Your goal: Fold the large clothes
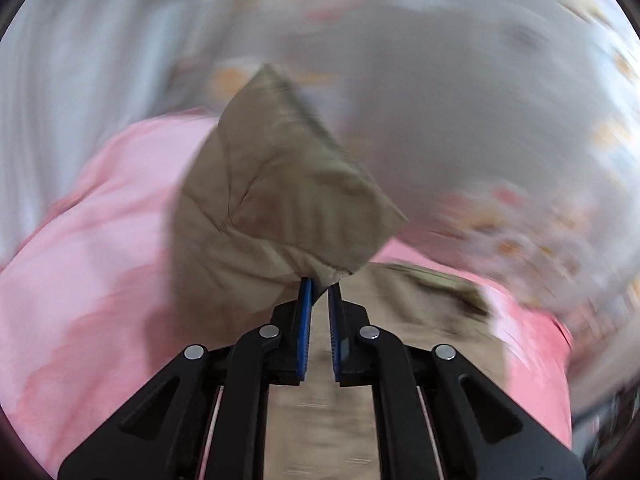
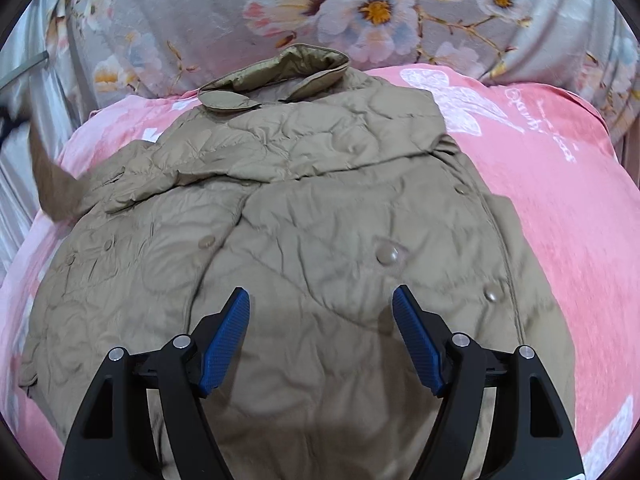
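Observation:
A tan quilted jacket [image 2: 304, 208] lies spread on a pink blanket [image 2: 560, 216], collar at the far end, snap buttons showing. My right gripper [image 2: 320, 300] is open and empty, hovering just above the jacket's lower front. My left gripper [image 1: 319, 284] is shut on a fold of the jacket's sleeve [image 1: 272, 192], which is lifted above the blanket [image 1: 80, 260]; that view is motion-blurred. The raised sleeve also shows blurred at the left edge of the right wrist view [image 2: 52, 184].
A grey floral bedspread [image 2: 280, 8] rises behind the pink blanket. A pale curtain or sheet [image 2: 24, 80] hangs at the far left. The blanket's edge drops off at the right [image 2: 624, 140].

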The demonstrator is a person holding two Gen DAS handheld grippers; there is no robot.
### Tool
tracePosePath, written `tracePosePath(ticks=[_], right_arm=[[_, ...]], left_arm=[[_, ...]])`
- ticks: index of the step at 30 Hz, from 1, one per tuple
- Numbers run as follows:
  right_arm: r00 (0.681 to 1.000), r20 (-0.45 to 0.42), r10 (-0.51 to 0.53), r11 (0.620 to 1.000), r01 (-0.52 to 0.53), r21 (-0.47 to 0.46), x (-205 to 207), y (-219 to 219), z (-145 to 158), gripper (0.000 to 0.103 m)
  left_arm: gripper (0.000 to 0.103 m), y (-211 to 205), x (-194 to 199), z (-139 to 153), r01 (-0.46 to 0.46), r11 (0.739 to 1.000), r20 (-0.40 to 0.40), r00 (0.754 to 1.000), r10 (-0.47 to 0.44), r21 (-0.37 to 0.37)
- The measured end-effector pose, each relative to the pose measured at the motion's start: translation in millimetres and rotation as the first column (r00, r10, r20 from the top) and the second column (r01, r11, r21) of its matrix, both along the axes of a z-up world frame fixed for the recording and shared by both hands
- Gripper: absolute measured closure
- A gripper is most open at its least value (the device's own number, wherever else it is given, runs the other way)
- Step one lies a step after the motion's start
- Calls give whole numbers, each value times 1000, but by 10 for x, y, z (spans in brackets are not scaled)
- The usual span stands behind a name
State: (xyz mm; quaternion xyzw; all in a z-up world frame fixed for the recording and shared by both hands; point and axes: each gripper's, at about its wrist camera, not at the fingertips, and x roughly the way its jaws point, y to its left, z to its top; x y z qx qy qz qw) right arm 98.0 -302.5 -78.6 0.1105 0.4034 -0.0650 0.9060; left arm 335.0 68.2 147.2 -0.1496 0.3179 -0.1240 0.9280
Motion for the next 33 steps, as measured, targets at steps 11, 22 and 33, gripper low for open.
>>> tracePosePath(ticks=[11, 22, 33], right_arm=[[999, -1, -44, 998, 44, 49, -321, -431, -51, 31], [994, 75, -75, 974, 57, 221, 120, -939, 215, 26], [995, 0, -104, 900, 94, 426, 1133, -1032, -136, 40]], left_arm=[[19, -2628, -411, -758, 388, 922, -102, 917, -385, 8], [9, -1179, -48, -1203, 159, 963, -176, 964, -198, -217], [17, 9, 704, -1920, -152, 909, -374, 928, -4, -388]])
